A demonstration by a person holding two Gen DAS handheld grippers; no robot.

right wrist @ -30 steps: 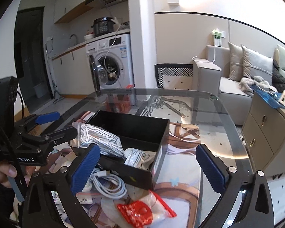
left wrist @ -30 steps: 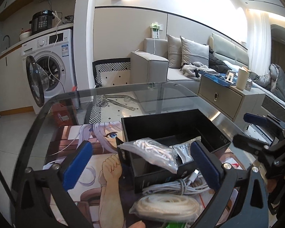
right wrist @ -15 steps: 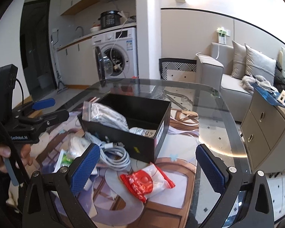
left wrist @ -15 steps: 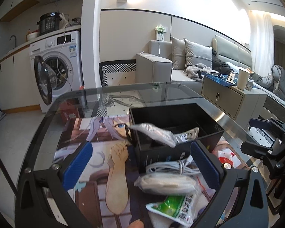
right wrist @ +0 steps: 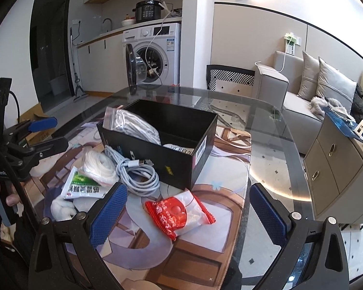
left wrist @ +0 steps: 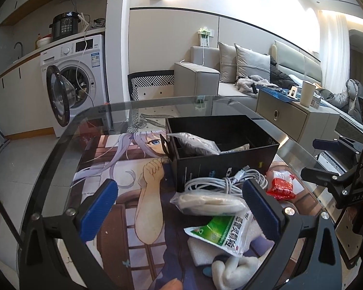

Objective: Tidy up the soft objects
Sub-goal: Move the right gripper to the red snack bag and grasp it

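A black box (left wrist: 225,152) (right wrist: 167,140) stands on an anime-print mat on the glass table and holds a clear bag of white cable (right wrist: 130,125) and a small packet. In front of it lie a loose white cable coil (left wrist: 225,183) (right wrist: 138,171), a bagged white cord (left wrist: 210,201) (right wrist: 96,166), a green-and-white packet (left wrist: 225,234) (right wrist: 84,186), a white cloth (left wrist: 232,268) and a red-and-white packet (right wrist: 179,212) (left wrist: 280,184). My left gripper (left wrist: 181,207) is open and empty above the bagged cord. My right gripper (right wrist: 188,210) is open and empty above the red packet.
The glass table edge (right wrist: 290,145) curves round on the right. Beyond it stand a washing machine (left wrist: 77,72) with its door open, a grey sofa (left wrist: 230,77) and a beige drawer cabinet (right wrist: 338,159).
Both grippers have pulled back and up from the box, so more of the items in front of it show. Both stay open and empty.
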